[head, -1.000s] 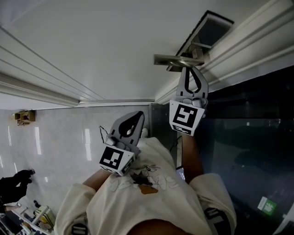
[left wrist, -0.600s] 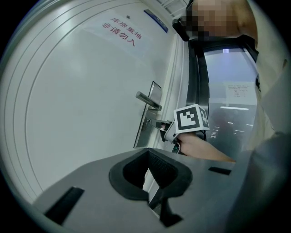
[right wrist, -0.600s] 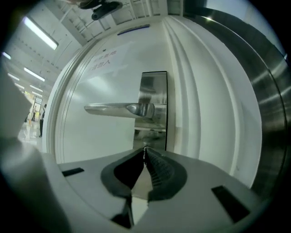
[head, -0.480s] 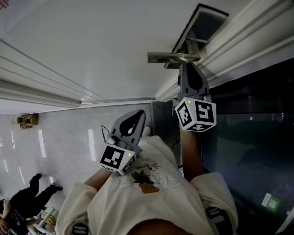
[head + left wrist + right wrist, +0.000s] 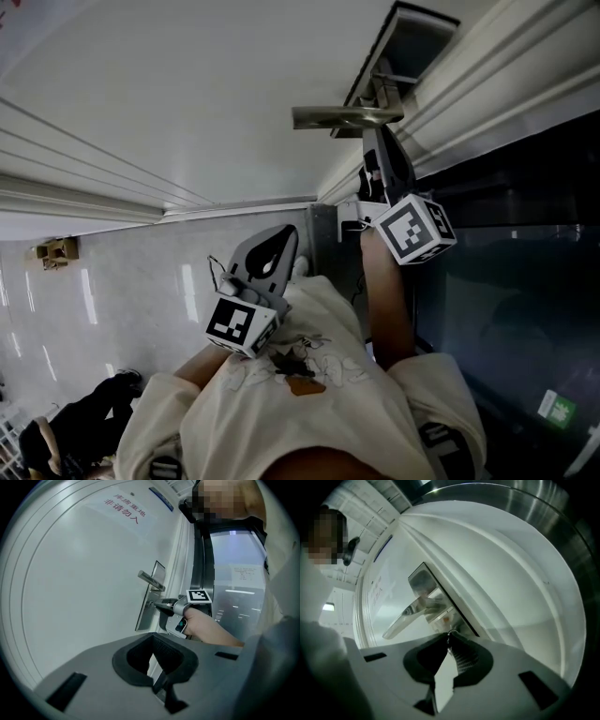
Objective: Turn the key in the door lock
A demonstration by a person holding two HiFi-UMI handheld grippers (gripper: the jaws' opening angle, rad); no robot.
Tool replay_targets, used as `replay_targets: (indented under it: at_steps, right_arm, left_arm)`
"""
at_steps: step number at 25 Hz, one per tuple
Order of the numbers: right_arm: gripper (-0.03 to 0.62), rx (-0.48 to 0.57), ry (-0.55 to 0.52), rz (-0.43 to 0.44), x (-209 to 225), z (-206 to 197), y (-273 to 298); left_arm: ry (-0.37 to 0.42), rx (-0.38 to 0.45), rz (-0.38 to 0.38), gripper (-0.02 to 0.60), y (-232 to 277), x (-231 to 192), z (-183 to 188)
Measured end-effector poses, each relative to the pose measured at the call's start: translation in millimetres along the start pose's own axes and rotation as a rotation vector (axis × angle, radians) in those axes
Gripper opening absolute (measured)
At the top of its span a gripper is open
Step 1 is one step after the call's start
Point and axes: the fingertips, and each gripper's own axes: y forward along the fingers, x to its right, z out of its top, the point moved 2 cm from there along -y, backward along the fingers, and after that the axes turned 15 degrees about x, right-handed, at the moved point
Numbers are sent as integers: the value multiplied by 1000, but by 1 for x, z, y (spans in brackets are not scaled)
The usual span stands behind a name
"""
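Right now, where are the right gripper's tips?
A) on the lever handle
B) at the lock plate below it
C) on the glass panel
B: the right gripper meets the lock plate below the lever handle; its jaws, just opening slightly, hold the key between them.

Key (image 5: 449, 632) barely visible between fingers (image 5: 462, 658)

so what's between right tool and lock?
The key, between the tips of the right tool; its jaws have just been opening. Seen in right gripper view.
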Motion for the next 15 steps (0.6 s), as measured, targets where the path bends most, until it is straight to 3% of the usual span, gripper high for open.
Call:
replay_targets:
  at_steps: [6, 15]
  right_arm:
    - [31, 19, 229, 22, -1, 1, 3]
    - [32, 46, 590, -46, 12, -5, -2]
  left_arm:
    - [-6, 2, 1, 2, 0, -2, -1]
    - [-1, -2, -4, 2, 2, -3, 1]
